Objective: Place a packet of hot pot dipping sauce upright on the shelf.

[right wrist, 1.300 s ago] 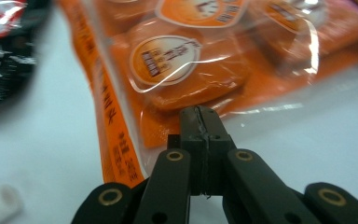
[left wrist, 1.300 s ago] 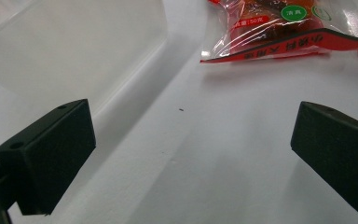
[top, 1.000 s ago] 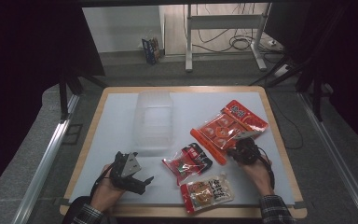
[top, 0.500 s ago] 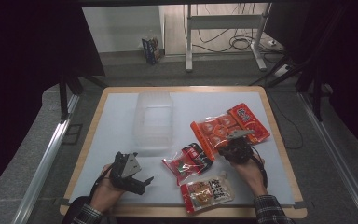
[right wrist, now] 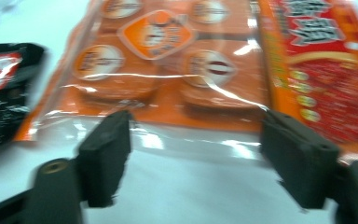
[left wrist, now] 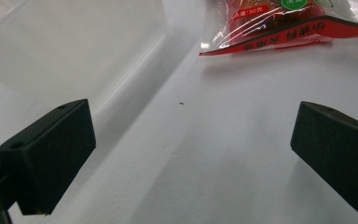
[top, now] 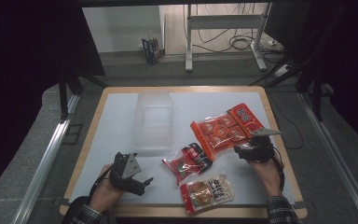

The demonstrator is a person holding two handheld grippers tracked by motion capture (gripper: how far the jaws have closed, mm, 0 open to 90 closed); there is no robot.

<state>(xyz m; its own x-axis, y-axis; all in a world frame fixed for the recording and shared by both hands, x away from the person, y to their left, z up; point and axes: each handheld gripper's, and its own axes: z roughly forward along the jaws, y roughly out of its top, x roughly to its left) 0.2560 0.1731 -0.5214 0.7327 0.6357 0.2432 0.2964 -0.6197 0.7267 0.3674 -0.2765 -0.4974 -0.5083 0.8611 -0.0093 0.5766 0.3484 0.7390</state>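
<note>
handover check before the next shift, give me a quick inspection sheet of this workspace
surface: white mat on a wood-edged table, bare where nothing lies
job's things: orange snack pack flat on the mat, just in front of the right gripper
clutter: clear plastic tub; red-black packet; brown packet
grippers: right gripper's jaws have just been opening, nothing pinched; left gripper open, holding nothing
cables: black cable trails from the right gripper; loose leads on the floor beyond
surroundings: metal stand, small box on the floor

Clear container mid-table, big snack bag right, two small packets in front
</note>
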